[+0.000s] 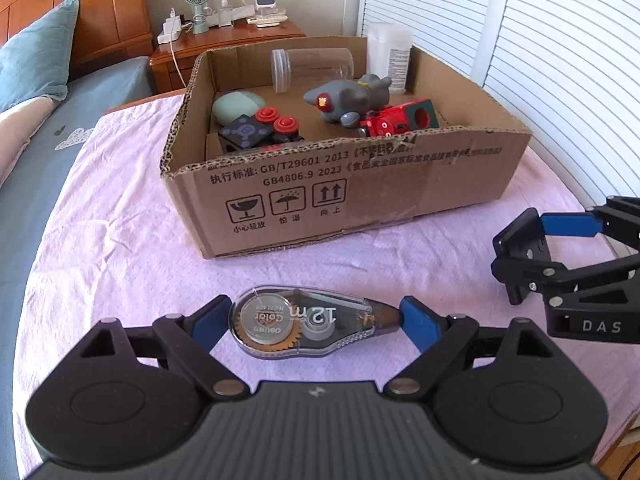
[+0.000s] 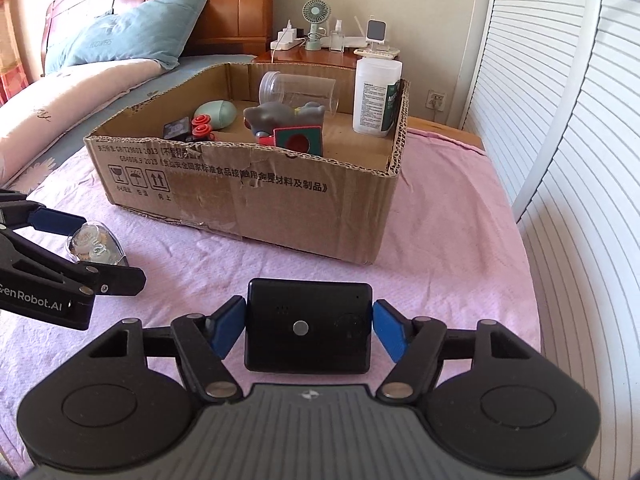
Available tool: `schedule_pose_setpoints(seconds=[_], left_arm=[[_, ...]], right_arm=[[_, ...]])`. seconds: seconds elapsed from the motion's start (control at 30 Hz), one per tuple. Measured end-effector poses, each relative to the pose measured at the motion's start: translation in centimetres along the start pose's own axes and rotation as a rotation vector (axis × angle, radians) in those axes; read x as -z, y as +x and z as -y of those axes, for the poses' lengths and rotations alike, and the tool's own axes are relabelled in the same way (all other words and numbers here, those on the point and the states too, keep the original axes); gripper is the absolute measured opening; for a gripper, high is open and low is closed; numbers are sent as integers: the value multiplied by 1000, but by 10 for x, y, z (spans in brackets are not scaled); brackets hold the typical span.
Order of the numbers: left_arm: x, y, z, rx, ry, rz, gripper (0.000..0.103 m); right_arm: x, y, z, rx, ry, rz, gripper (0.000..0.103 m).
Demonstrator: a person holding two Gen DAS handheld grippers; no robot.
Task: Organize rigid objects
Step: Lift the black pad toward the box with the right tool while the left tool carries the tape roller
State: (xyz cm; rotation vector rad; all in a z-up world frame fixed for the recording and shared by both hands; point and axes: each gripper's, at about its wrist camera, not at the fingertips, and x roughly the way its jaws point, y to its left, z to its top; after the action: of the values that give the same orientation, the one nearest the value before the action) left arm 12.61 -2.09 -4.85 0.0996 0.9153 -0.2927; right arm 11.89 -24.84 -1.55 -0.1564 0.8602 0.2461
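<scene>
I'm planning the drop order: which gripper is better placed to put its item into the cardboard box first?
Probably the right gripper: it grips the black device facing an open patch of the cardboard box. The left gripper, holding the correction tape, faces toys.

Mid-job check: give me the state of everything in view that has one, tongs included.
Left tongs: shut on the tape roller, gripped end to end.
Right tongs: shut on the black device, gripped by its sides.
Box: open-topped, upright on the pink cloth.
Clear jar: on its side in the box, no lid.
White bottle: upright in the box's corner.
Grey toy: in the box, a red light glowing.
</scene>
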Motion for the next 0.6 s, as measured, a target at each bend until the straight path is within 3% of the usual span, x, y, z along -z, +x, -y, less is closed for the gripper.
schedule_pose_setpoints(seconds=[0.33,0.6], left_arm=[[-2,-30,1,10,80,38,90],[1,-30,0,21,70,33,90]], right_arm=[[1,-22,-9,-9,-64,18,73],[4,1,-9,-95,-40,10,72]])
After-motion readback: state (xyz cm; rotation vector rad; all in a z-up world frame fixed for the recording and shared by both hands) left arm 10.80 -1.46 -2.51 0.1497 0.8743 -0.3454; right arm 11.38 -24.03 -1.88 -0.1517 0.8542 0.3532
